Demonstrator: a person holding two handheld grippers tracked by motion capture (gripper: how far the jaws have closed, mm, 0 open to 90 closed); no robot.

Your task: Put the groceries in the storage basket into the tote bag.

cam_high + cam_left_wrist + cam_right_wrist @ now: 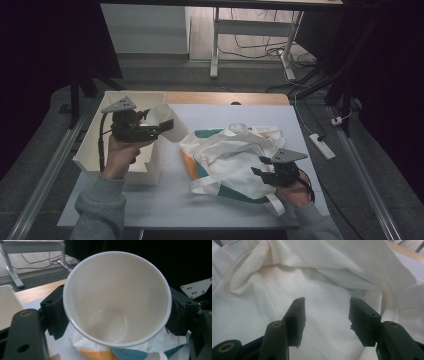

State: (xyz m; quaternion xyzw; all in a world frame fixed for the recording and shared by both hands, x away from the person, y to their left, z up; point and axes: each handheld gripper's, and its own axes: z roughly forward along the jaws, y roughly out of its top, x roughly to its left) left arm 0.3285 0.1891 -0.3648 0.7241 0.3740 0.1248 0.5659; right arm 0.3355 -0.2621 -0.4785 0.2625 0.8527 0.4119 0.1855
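Observation:
A white paper cup (167,121) lies on its side in my left gripper (159,131), held above the table between the white box (131,95) and the cloth bag (235,155). In the left gripper view the empty cup (117,297) faces the camera mouth first, and my left gripper (117,315) has a jaw pressed on each side of it. The bag is white with teal and orange patches and lies crumpled with its mouth open. My right gripper (260,172) rests at the bag's near right side. Its jaws stand apart over the white lining (262,302); my right gripper (327,312) holds nothing.
The open white box stands at the table's left, under my left hand. A small white rounded thing (238,127) sits at the bag's far edge. A wooden strip (225,98) runs along the table's far edge. A power strip (320,145) and cables lie on the floor to the right.

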